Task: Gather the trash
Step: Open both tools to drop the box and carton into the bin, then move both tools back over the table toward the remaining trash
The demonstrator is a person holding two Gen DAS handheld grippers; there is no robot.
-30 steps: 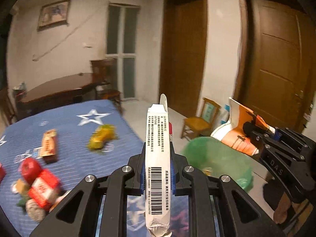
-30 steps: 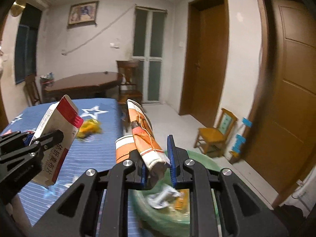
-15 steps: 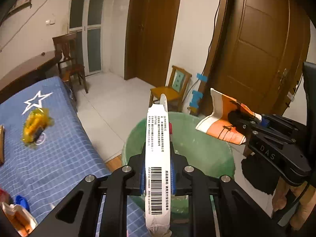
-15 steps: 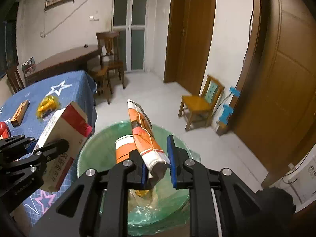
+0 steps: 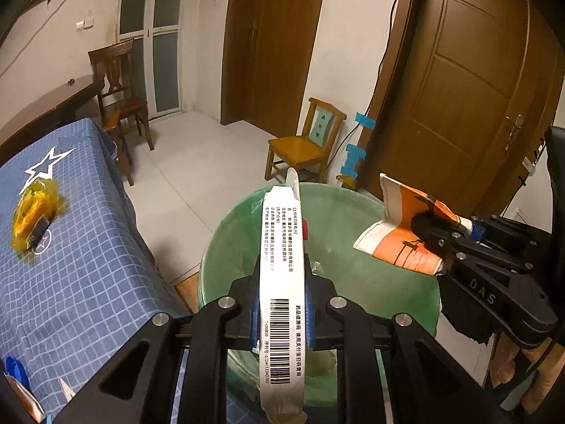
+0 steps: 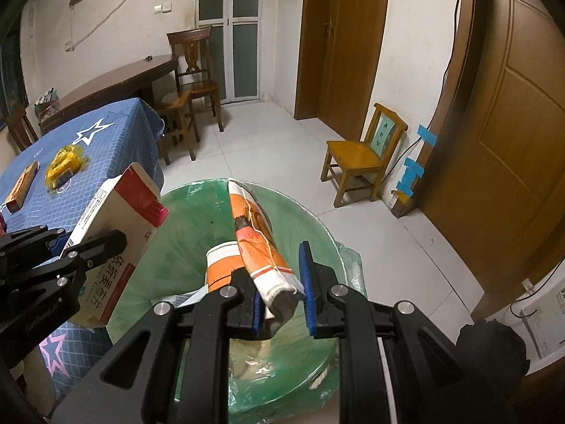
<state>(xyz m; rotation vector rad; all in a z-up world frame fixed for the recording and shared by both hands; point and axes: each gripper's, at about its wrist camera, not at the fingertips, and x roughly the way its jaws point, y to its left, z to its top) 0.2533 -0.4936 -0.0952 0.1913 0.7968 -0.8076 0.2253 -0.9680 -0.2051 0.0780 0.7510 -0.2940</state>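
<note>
My left gripper (image 5: 281, 304) is shut on a flat white medicine box (image 5: 281, 265) with a barcode, held edge-on above the green-lined trash bin (image 5: 233, 233). In the right wrist view the same box (image 6: 116, 233) shows its red end, in the left gripper (image 6: 88, 247), over the bin's left rim. My right gripper (image 6: 282, 293) is shut on a crushed orange-and-white paper cup (image 6: 257, 243), which hangs over the bin (image 6: 317, 226). The cup (image 5: 402, 236) and right gripper (image 5: 438, 233) also show at the right of the left wrist view. Trash lies at the bin's bottom.
A table with a blue star-print cloth (image 5: 77, 247) stands left of the bin, with a yellow wrapper (image 5: 31, 212) and an orange packet (image 6: 21, 183) on it. A small wooden chair (image 6: 363, 155), a dark wooden table (image 6: 116, 84) with chairs and brown doors (image 5: 476, 88) stand beyond.
Both grippers have swung right and down from above the blue table to above the green bin, each keeping its hold. The bin now fills the view below both.
</note>
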